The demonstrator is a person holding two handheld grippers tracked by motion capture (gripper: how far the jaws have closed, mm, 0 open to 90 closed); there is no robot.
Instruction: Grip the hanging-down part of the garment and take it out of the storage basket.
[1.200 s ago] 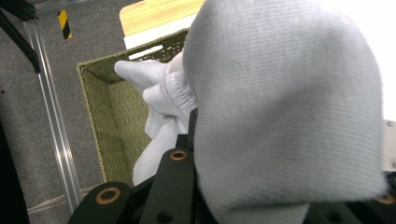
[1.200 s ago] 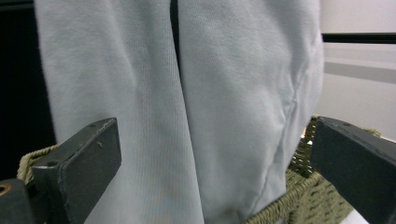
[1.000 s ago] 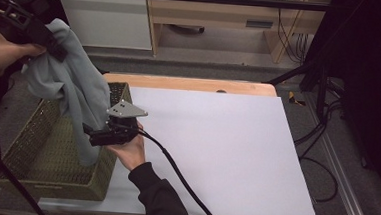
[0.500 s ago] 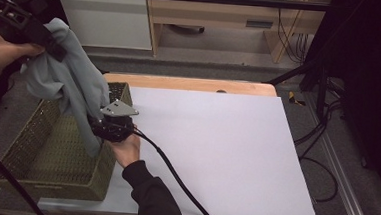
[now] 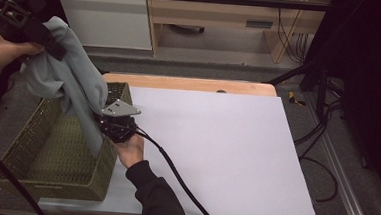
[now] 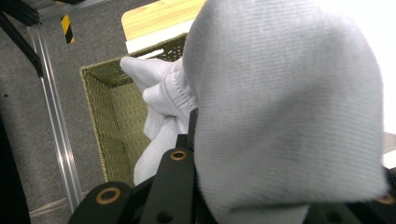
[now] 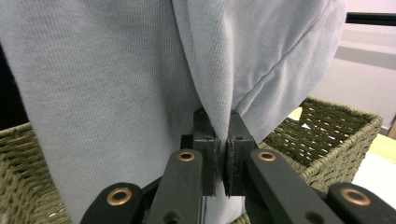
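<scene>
Pale grey knit cloth (image 5: 72, 87) hanging over a woven olive-green basket (image 5: 35, 153)

It is draping limp from above, its lower folds (image 7: 219, 100) dangling inside the basket's near corner.

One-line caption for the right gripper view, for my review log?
Right gripper pinching a fold of light grey knit cloth above an olive-green woven basket.

High view looks forward-down over surface (image 5: 226, 150). Tool views sit very close on grey cloth (image 7: 116, 70). All share woven basket (image 5: 40, 163).
</scene>
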